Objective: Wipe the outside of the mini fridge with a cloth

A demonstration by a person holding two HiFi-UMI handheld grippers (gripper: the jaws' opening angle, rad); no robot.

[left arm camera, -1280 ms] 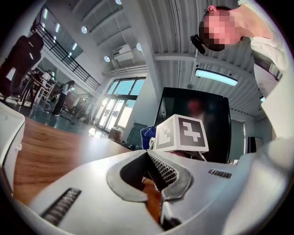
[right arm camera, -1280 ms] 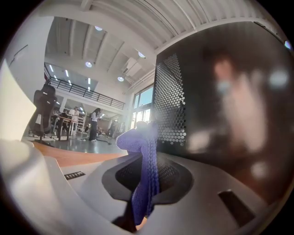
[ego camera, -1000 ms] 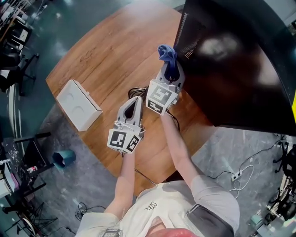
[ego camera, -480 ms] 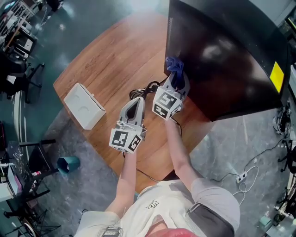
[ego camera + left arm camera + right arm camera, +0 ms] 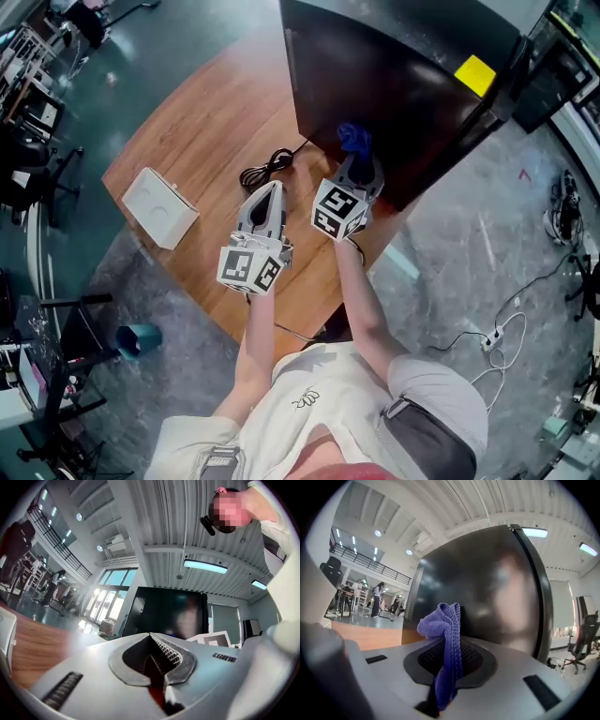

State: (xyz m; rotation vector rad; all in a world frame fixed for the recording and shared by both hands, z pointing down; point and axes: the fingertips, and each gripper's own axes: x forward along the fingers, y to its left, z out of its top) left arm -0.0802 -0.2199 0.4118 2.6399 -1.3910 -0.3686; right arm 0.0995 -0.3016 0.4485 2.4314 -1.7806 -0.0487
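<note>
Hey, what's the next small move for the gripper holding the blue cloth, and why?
Probably ease the right gripper forward until the blue cloth presses flat on the mini fridge, then begin a stroke. Its jaws are clamped on the cloth, which points straight at the fridge's dark side, but firm contact isn't clear in either view.

No word, number or brand can be read anywhere. The bright yellow rectangular sticker [image 5: 475,74] on the glossy black mini fridge [image 5: 394,94] shows as a plain patch — any print is too small to tell. The left gripper [image 5: 271,190] and right gripper [image 5: 358,163] each carry black-and-white square marker patterns — no letters. The small dark emblem [image 5: 305,398] on the person's white shirt [image 5: 352,389] holds no legible writing.
</note>
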